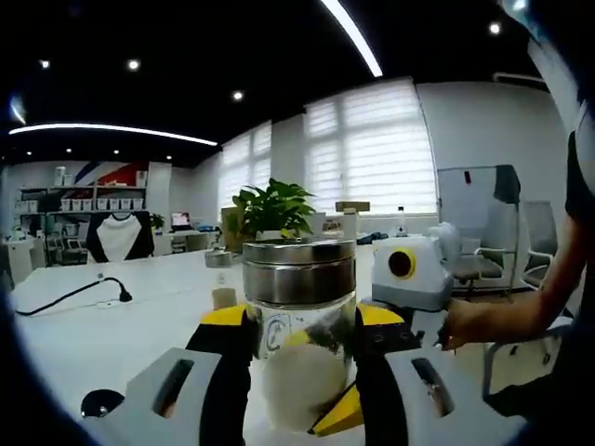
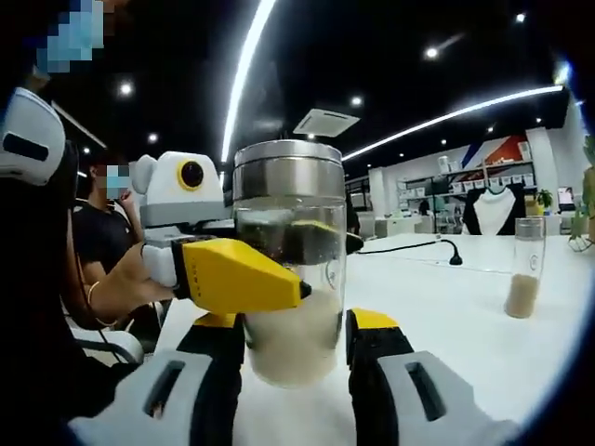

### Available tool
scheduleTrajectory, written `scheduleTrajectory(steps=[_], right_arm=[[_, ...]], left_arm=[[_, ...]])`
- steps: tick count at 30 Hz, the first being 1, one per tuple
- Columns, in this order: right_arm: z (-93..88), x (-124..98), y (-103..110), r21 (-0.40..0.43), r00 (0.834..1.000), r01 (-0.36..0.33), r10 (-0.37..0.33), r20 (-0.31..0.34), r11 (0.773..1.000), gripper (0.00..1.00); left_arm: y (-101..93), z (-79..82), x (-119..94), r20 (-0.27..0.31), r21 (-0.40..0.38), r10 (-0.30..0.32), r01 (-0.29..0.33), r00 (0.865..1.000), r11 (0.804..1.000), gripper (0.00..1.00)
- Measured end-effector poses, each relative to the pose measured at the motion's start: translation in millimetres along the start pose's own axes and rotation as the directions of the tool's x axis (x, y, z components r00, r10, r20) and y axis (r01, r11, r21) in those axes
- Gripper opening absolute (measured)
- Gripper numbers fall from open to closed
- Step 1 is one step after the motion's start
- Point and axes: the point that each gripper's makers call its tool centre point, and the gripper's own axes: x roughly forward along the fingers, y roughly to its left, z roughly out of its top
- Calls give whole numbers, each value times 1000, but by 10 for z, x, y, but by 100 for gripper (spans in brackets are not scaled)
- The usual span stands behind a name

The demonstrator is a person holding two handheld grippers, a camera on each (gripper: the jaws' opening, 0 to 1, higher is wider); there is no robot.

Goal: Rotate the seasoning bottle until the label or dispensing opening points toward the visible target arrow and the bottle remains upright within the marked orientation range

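A bright office with window blinds (image 1: 372, 149), ceiling strip lights and shelving along the far wall surrounds a long white table (image 1: 112, 325). In the left gripper view, going left to right, a black cable (image 1: 74, 293) with a plug lies on the table, a leafy potted plant (image 1: 271, 206) stands further back, and a grey office chair (image 1: 483, 265) sits at the far right beside a person's forearm (image 1: 521, 311).

The seasoning bottle (image 1: 299, 321) stands upright on the table near its front edge. It is a clear glass jar with a broad brushed-metal lid, and pale powder fills its lower part; a small round mark shows on the glass, too blurred to read. The left gripper (image 1: 302, 376) has its black, yellow-tipped jaws closed against the jar's two sides, pinching it. The right gripper (image 1: 409, 279), white-bodied, reaches in from the right, its yellow jaw tip touching the jar's side.

In the right gripper view, a seated person (image 2: 102, 251) is at the left, and the left gripper (image 2: 237, 274) comes in from that side with a yellow jaw across the front of the seasoning bottle (image 2: 290, 269). The right gripper (image 2: 296, 348) flanks the jar's base; whether its jaws press the glass cannot be told. To the right a second, slimmer glass bottle (image 2: 525, 268) holding brownish powder stands well apart on the table (image 2: 446, 307)
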Motion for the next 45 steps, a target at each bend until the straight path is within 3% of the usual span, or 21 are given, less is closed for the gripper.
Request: scheduleTrajectory(steps=[5,10,15,19,23,28,33,34,36,45], right_arm=[[-5,-7,13,-9,1000,-4,4,3,1000,38],[-7,6,9,-24,999,40,-39,13,999,38],[-27,43,-80,15,993,115,-116,35,993,38],[-27,61,-175,-18,975,218,-217,46,976,38],[2,101,-176,-40,962,269,-266,59,962,38],[46,131,-222,-54,929,363,-357,97,930,38],[59,169,-238,-43,901,425,-418,121,904,38],[56,177,-253,-51,888,452,-443,121,891,38],[41,196,-257,-51,879,470,-463,115,881,38],[-16,261,-234,-81,852,521,-513,103,849,38]], left_arm=[[-6,4,-12,13,-14,-18,18,1000,1000,44],[17,9,-34,15,-29,-25,26,1000,999,44],[80,-18,-13,-16,-38,39,-39,999,998,44],[135,-5,-8,-23,-25,117,-117,993,993,44],[174,44,-21,5,-36,170,-169,985,985,45],[213,117,-46,30,-46,231,-230,972,972,46],[257,161,-85,41,-53,309,-307,950,950,47],[272,156,-97,33,-45,328,-327,944,944,46],[297,159,-123,33,-24,373,-372,927,928,46],[360,95,-190,39,-8,488,-488,872,873,49]])
